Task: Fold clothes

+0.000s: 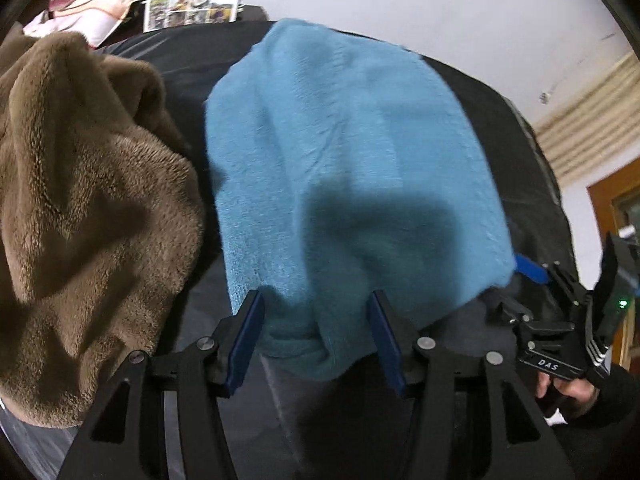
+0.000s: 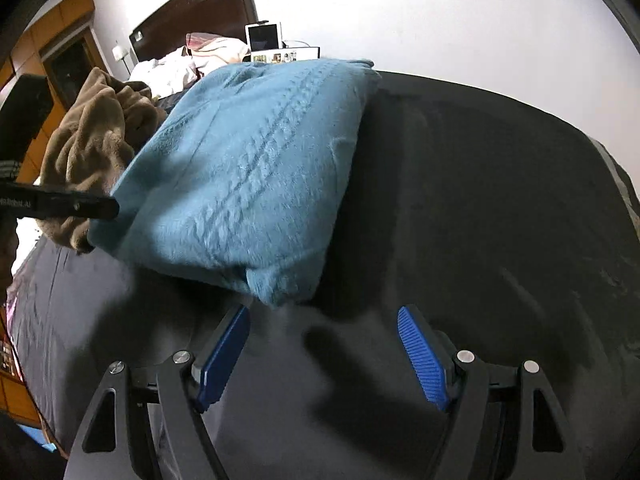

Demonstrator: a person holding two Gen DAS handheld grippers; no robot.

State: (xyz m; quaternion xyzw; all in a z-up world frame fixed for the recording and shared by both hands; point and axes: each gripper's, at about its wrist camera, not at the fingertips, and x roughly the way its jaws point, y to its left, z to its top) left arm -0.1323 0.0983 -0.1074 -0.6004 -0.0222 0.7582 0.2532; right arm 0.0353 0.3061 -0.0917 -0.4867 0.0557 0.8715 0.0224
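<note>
A folded blue fleece garment [image 1: 352,160] [image 2: 248,168] lies flat on the dark bedspread [image 2: 480,200]. My left gripper [image 1: 316,300] hangs over the garment's near edge. Its jaws stand apart with the cloth edge between them, and the pads do not press on it. In the right wrist view this gripper shows as a black bar [image 2: 60,204] at the garment's left side. My right gripper [image 2: 322,316] is open over bare bedspread, just short of the garment's near corner. The left wrist view shows the right gripper [image 1: 560,300] at the garment's right corner, held by a hand [image 1: 568,392].
A crumpled brown fleece garment [image 1: 80,200] [image 2: 92,148] is heaped left of the blue one. Behind are pale bedding [image 2: 180,64], a tablet [image 2: 264,38], a photo sheet [image 1: 192,8], a dark headboard [image 2: 192,12] and a white wall. Wooden furniture [image 2: 60,32] stands at the left.
</note>
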